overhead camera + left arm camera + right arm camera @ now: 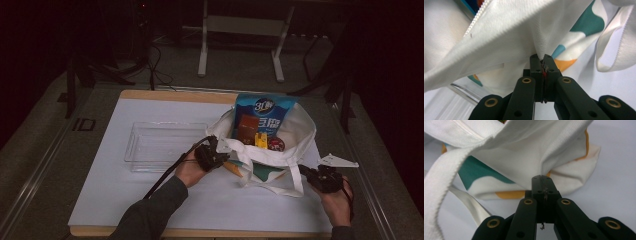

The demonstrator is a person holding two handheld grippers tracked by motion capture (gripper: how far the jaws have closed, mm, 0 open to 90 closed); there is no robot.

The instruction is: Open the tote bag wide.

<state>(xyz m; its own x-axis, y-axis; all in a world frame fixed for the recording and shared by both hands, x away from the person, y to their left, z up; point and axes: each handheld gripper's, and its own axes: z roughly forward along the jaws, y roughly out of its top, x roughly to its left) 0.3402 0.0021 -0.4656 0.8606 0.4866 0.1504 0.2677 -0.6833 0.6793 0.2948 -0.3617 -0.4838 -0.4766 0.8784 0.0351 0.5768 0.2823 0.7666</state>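
A white cloth tote bag [301, 131] with teal and orange print stands open on the white mat. A tall blue snack packet [266, 114], a brown box [247, 128] and small yellow and red items sit inside it. My left gripper [216, 150] is at the bag's left rim. In the left gripper view its jaws are shut on a fold of the white fabric [511, 32]. My right gripper [306, 171] is at the bag's near right side. There its jaws pinch the cloth [529, 157], with a handle strap [441, 182] hanging beside them.
A clear plastic tray [165, 146] lies on the mat [125, 200] left of the bag, close behind my left hand. The wooden board's edge [170, 94] runs along the back. A metal stand [240, 30] and cables are on the floor beyond the table.
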